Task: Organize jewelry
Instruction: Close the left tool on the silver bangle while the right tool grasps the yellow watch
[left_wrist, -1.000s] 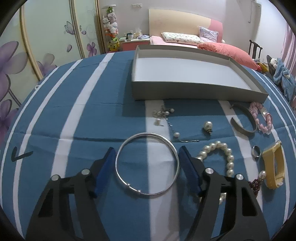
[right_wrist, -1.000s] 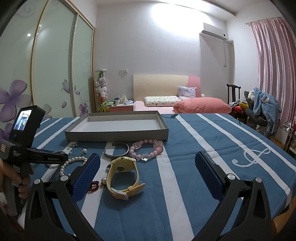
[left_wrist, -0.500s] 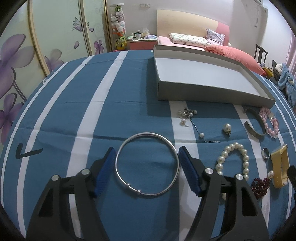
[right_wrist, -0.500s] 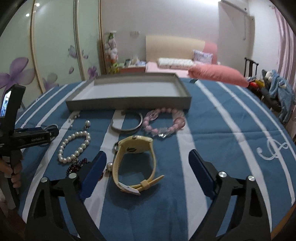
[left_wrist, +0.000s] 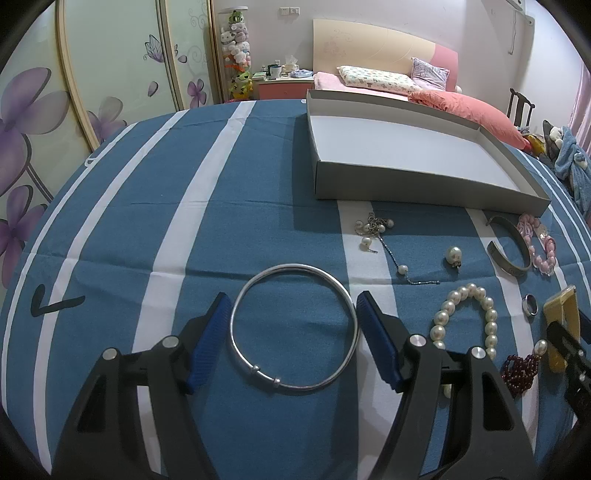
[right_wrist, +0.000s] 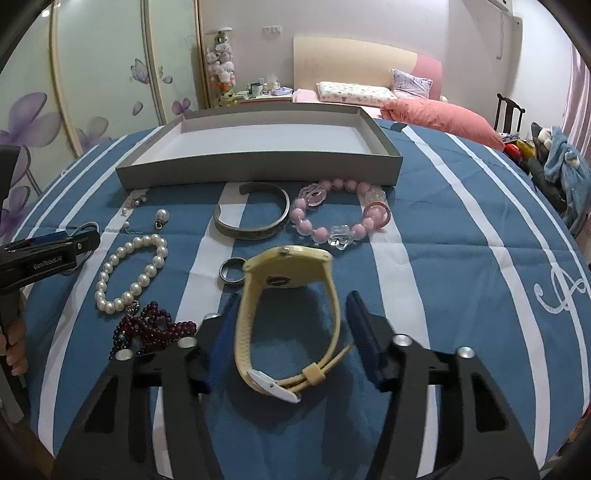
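Observation:
My left gripper (left_wrist: 294, 332) is shut on a thin silver bangle (left_wrist: 294, 264), which spans the gap between both blue pads above the blue striped cloth. My right gripper (right_wrist: 288, 332) points down over a yellow watch (right_wrist: 288, 260) that lies on the cloth. Its jaws are closing with the strap loop between them. The left pad is at the strap, and a small gap shows at the right pad. An empty grey tray (right_wrist: 258, 168) sits just behind the jewelry, also seen as the tray (left_wrist: 406, 181) in the left wrist view.
On the cloth lie a pearl bracelet (right_wrist: 129, 273), a silver cuff (right_wrist: 255, 218), a pink bead bracelet (right_wrist: 332, 218), a ring (right_wrist: 232, 269), dark red beads (right_wrist: 155, 328), a pearl earring (right_wrist: 161, 216) and a pearl chain (left_wrist: 376, 229). A bed stands behind.
My right gripper tipped down and came in over the yellow watch, and its jaws narrowed around the strap. The left gripper kept the bangle while its view swung slightly left.

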